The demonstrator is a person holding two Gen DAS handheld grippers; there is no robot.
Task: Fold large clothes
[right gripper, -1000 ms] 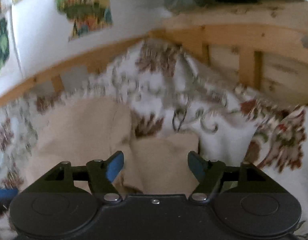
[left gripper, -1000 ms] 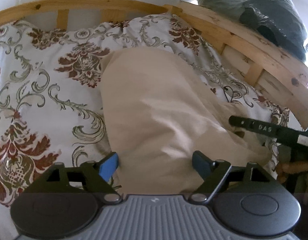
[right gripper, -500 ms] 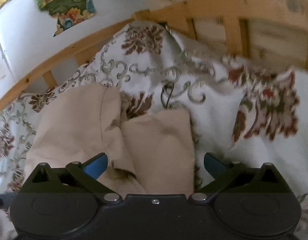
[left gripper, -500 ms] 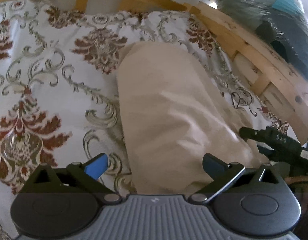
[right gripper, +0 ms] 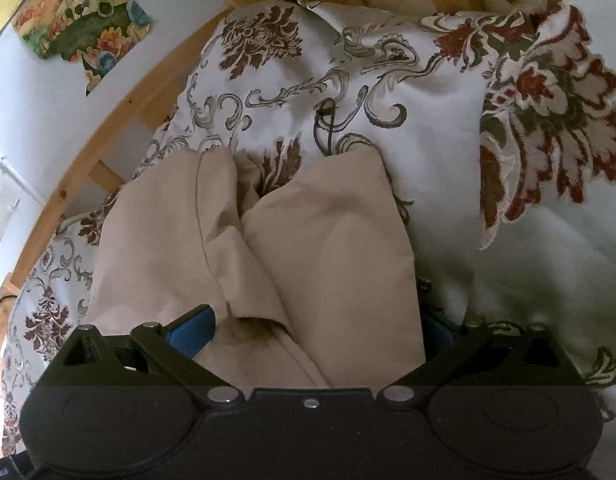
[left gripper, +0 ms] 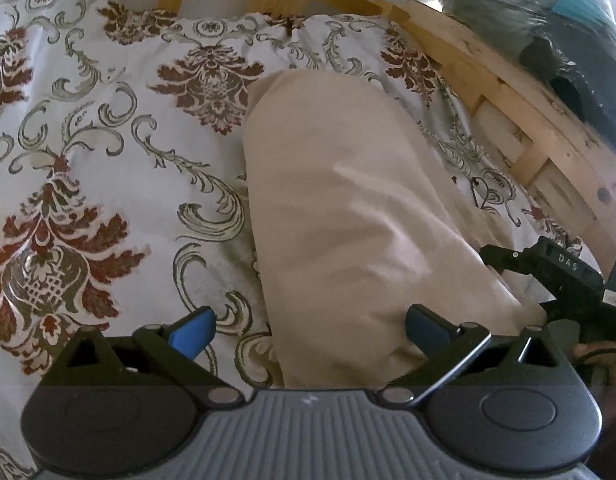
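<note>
Lying on bedspread (left gripper: 108, 168): beige garment (left gripper: 340, 208) | both hand-held grippers spread apart, empty

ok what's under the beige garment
The beige garment lies on a floral bedspread, which shows all around it. Whether anything else sits beneath the garment cannot be seen; the cloth covers it.

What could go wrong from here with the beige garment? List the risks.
1. Both grippers, left and right, stand open over the beige garment, so closing now might also pinch the patterned bedspread beneath it.
2. The two garment lobes in the right wrist view lie uneven with a gap between them; folding as is may lock in a crooked crease.
3. The wooden bed frame runs close by; a wide swing could strike it.
</note>
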